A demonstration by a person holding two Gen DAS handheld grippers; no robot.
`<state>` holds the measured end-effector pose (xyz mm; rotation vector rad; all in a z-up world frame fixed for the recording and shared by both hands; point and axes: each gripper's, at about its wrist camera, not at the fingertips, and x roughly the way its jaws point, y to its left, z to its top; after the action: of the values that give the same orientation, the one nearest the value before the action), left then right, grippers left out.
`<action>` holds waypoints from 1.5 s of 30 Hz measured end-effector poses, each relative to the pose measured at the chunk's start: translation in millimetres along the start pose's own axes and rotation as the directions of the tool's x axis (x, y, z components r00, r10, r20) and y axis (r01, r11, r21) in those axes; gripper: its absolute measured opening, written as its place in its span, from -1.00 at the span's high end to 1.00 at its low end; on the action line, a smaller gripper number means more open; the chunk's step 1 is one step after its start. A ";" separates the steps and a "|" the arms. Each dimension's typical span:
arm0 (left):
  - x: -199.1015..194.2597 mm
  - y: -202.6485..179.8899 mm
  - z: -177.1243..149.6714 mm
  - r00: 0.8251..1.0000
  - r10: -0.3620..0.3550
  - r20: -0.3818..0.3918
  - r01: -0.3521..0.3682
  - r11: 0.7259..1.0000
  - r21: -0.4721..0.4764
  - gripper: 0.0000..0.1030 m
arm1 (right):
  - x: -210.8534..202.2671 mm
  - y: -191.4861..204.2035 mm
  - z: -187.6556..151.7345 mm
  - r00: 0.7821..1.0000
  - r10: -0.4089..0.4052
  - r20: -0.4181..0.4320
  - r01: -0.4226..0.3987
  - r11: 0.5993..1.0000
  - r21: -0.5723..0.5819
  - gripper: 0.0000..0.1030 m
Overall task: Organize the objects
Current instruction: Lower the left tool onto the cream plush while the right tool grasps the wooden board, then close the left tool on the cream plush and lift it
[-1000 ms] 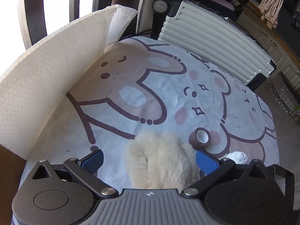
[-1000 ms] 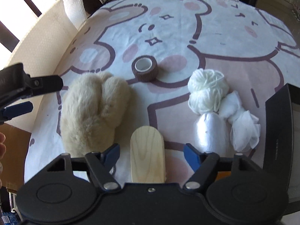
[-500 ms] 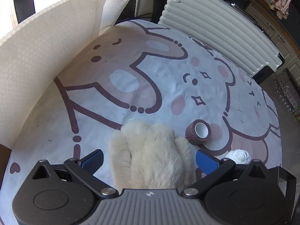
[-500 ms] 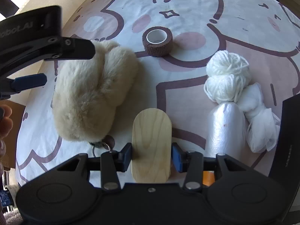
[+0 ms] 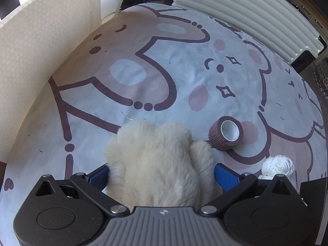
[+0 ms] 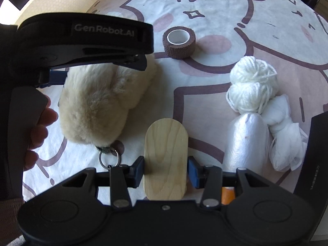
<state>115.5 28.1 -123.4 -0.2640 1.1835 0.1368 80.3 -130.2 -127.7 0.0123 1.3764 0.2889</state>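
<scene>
Along the left edge of the surface (image 5: pixel 184 65) a tall white honeycomb-textured wall (image 5: pixel 41 57) curves round, and the cartoon-printed cloth beside it lies bare up to the far edge, where a ribbed white case (image 5: pixel 246 14) stands. The left tongs (image 5: pixel 162 176) stand wide open over the cream fluffy plush (image 5: pixel 155 164), one blue pad on each side of it, the left pad at the fur's edge, not squeezing; a key ring (image 6: pixel 108 157) hangs at the plush's near end. Just right of the plush, the right tongs (image 6: pixel 166 170) are clamped on a rounded wooden block (image 6: pixel 166 155), pads pressed to both its sides. Beyond sits a brown tape roll (image 6: pixel 179 42), with open cloth around it. Further right lie a white yarn ball (image 6: pixel 253 86), a clear plastic bundle (image 6: pixel 246 141) and a knotted white bag (image 6: pixel 287 135), touching one another. A black box wall (image 6: pixel 319 160) bounds the right edge; its contents are out of view.
</scene>
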 end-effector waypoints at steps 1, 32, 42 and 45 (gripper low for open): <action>2.3 -1.7 0.1 1.000 0.011 -0.006 -0.011 1.000 0.008 -1.00 | -0.5 -1.4 0.0 1.000 0.006 0.000 -0.006 1.000 0.001 0.10; -28.4 9.1 -1.4 1.000 -0.029 0.007 0.029 0.999 0.044 0.01 | -25.0 -4.2 3.9 0.990 -0.064 0.126 0.059 0.997 0.044 0.11; -78.3 12.5 -9.9 0.994 -0.046 0.095 0.036 0.994 0.104 0.02 | -64.8 -4.5 -2.1 0.960 -0.117 0.254 0.081 0.986 0.146 0.11; -93.5 13.9 -14.2 0.992 -0.048 0.119 0.034 0.992 0.118 0.02 | -75.0 -4.1 -5.9 0.946 -0.144 0.291 0.098 0.981 0.169 0.11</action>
<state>64.5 40.6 -43.5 -0.1753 1.0600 0.0475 63.1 -150.8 -57.3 0.0949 1.0862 0.0726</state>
